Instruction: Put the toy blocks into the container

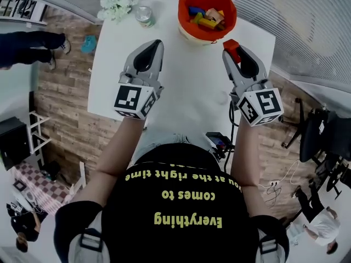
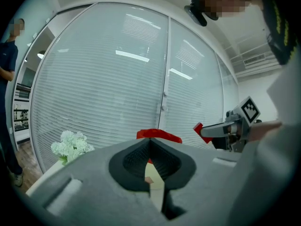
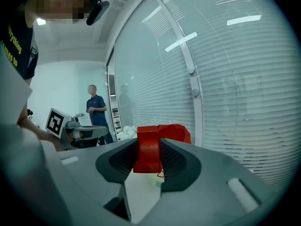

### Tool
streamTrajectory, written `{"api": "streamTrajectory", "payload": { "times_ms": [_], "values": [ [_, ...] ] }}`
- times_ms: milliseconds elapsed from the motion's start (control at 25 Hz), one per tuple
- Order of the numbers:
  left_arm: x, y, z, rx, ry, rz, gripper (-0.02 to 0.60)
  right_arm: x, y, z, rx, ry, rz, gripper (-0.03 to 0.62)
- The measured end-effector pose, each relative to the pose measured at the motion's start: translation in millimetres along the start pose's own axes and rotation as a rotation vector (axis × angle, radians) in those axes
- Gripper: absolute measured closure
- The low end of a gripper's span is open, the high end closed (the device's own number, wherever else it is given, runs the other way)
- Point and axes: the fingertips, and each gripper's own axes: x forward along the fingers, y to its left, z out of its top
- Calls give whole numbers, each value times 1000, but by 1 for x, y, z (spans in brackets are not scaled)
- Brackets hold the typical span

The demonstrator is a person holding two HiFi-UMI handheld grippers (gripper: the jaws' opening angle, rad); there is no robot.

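In the head view the right gripper [image 1: 236, 53] is covering most of the red block [image 1: 231, 43], leaving only one corner showing. The blocks [image 1: 205, 18] piled in the orange container [image 1: 185, 7] are overlapping and looking too small to count. In the left gripper view the left gripper [image 2: 149, 141] is hiding nearly all of that container, with just a red strip of rim peeking above it; in the right gripper view the clamped block is blocking part of it. A jar [image 1: 145, 16] is showing too small to read, and the head view's left edge is cutting off a standing person [image 1: 30, 41].
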Motion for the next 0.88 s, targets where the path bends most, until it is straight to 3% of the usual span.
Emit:
{"api": "streamTrajectory", "payload": {
  "times_ms": [880],
  "values": [
    [36, 15, -33, -33, 62, 30, 582, 62, -20, 9, -6, -4, 92, 448]
  ]
}}
